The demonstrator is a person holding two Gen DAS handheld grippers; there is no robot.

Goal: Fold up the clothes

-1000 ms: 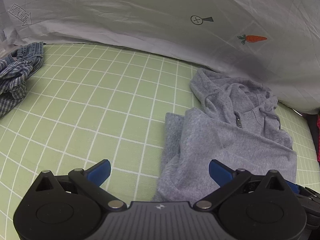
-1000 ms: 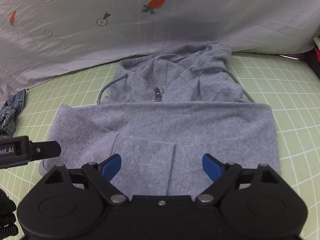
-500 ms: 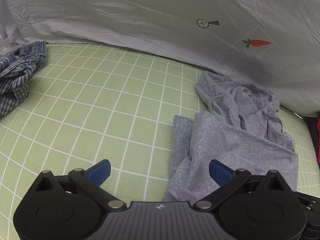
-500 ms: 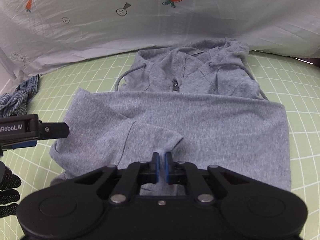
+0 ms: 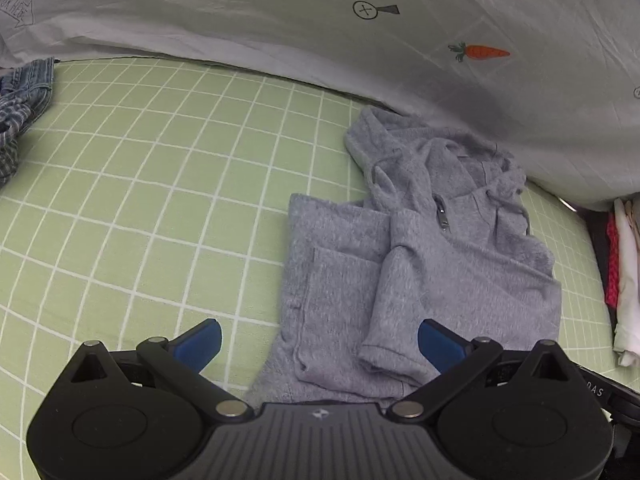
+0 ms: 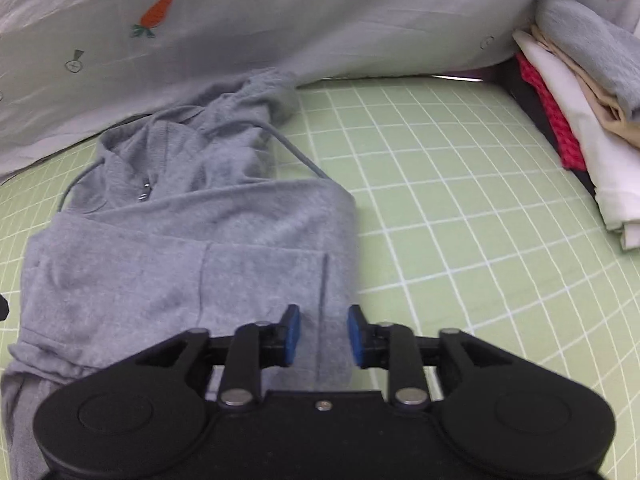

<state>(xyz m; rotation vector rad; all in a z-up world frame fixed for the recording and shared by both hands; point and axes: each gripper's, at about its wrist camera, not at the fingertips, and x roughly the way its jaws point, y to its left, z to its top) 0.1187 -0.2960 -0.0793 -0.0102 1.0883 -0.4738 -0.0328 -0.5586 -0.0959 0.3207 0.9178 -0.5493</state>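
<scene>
A grey zip hoodie [image 5: 424, 264] lies partly folded on the green checked sheet [image 5: 160, 184], hood toward the white cover. One sleeve [image 5: 396, 304] lies folded across its front. My left gripper [image 5: 318, 340] is wide open and empty, low over the hoodie's near left edge. In the right wrist view the hoodie [image 6: 192, 248] fills the left half. My right gripper [image 6: 322, 336] is partly open over the hoodie's right edge, with nothing between its pads.
A white cover with carrot prints [image 5: 400, 40] runs along the back. Blue plaid and denim clothes [image 5: 20, 108] lie at the far left. A stack of folded clothes [image 6: 580, 120] sits at the right, also in the left wrist view [image 5: 624, 280].
My right gripper closed half a second ago, then reopened partway and shifted to the hoodie's right edge. A sleeve now lies folded across the front. My left gripper stayed open and shifted slightly.
</scene>
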